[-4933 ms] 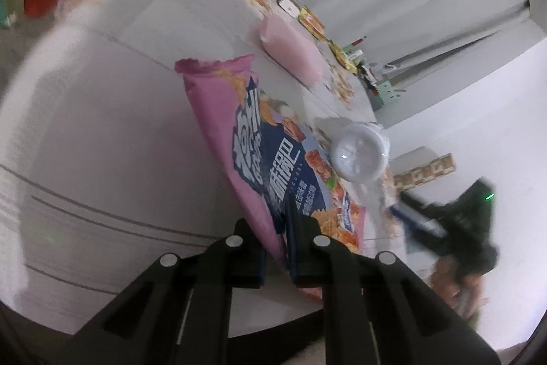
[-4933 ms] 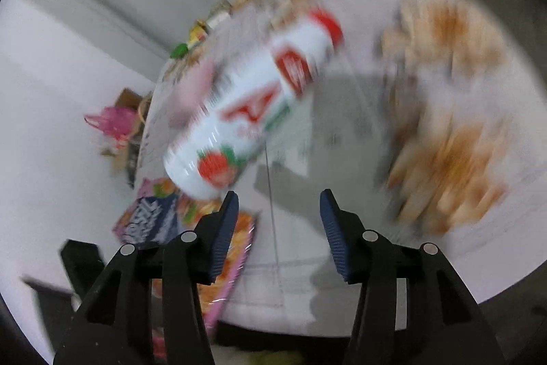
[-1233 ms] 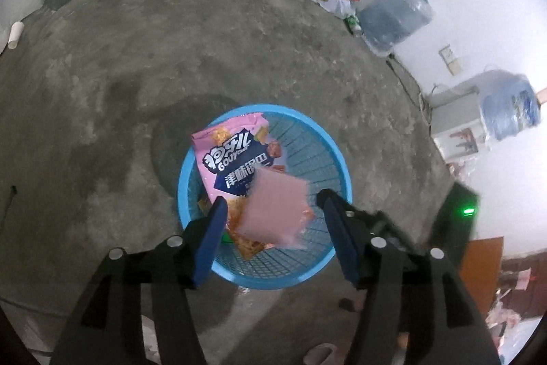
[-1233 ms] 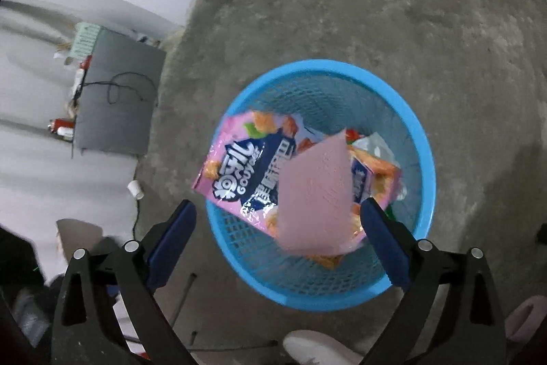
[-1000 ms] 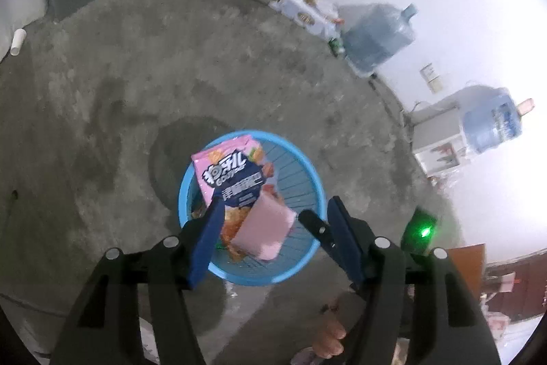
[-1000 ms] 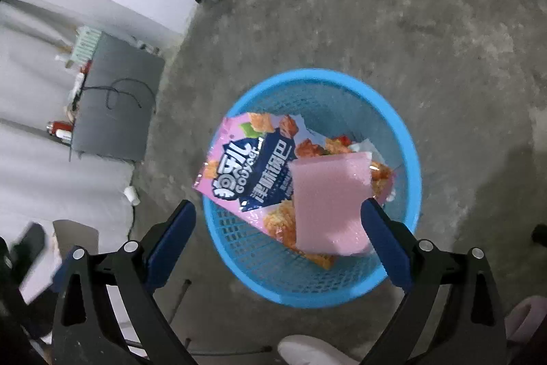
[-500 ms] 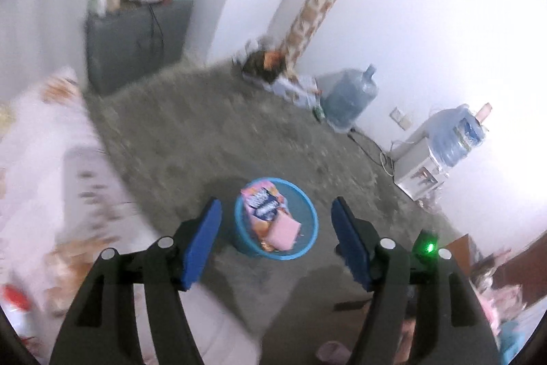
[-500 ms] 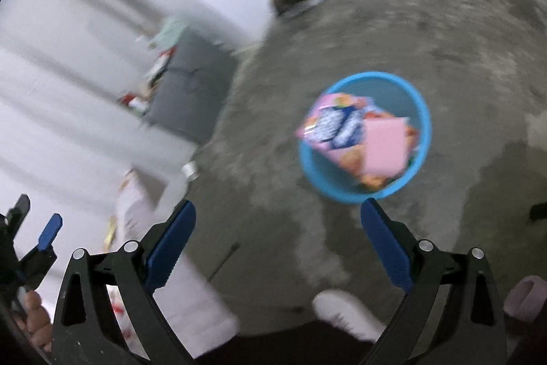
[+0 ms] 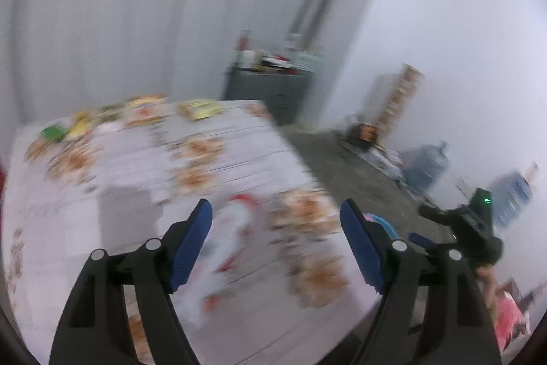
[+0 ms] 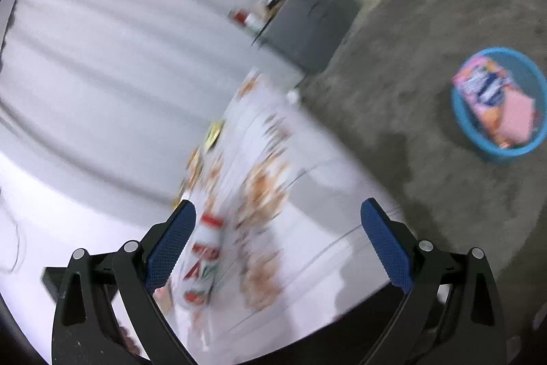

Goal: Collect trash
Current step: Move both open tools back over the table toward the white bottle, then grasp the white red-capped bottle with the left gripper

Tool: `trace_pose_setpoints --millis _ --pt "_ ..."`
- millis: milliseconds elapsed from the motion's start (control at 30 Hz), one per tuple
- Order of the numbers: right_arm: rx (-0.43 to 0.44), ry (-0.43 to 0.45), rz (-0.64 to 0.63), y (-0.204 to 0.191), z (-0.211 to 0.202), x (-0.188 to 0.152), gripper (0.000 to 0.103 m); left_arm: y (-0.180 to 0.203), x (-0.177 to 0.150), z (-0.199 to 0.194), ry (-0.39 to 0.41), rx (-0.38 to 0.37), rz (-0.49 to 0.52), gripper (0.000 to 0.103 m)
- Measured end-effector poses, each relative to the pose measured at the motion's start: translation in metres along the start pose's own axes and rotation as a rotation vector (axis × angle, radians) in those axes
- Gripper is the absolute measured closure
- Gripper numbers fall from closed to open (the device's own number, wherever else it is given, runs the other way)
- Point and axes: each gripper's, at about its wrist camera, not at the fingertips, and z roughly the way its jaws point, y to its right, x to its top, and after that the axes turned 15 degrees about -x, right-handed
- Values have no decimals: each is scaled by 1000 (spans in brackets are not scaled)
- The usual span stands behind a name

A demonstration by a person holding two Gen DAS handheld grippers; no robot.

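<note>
A white bottle with a red cap and red letters lies on the patterned tablecloth, blurred. My left gripper hangs over the table near it, jaws opening, nothing between them. The same bottle shows in the right wrist view beside the left finger of my right gripper, which is open and empty. The blue basket stands on the floor to the right, holding a pink snack bag and a pink sheet. Its rim peeks past my left gripper's right finger.
Small wrappers lie along the table's far edge. A grey cabinet with clutter stands by the curtain. Water jugs and boxes sit along the white wall. The concrete floor lies between table and basket. A hand shows low in both views.
Both grippers swung up and away from the basket toward the table. The basket, close below a second ago, is now small and off to the right. The bottle has come into view.
</note>
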Motion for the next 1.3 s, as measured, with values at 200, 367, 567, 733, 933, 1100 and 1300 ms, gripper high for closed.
trace_pose_setpoints --millis 200,367,567,733,933,1100,1300 --pt "48 -174 -122 -61 49 -28 10 -54 -27 -4 -1 37 -135 28" --pt "57 -288 -171 -95 88 -44 14 -80 -50 36 -93 39 -191 28" --pt "39 -367 -188 -125 129 -38 17 -79 -67 54 -134 58 -139 28" --pt "24 -412 -189 -142 158 -33 17 -74 -74 54 -173 96 -96 28" --pt "-1 -445 -185 -153 179 -32 20 -73 -78 58 -214 125 -57 28" --pt "-11 -465 -166 -161 190 -32 22 -67 -80 62 -221 148 -25 28" --pt "-17 -476 -164 -169 195 -31 22 -60 -83 70 -253 172 22 29"
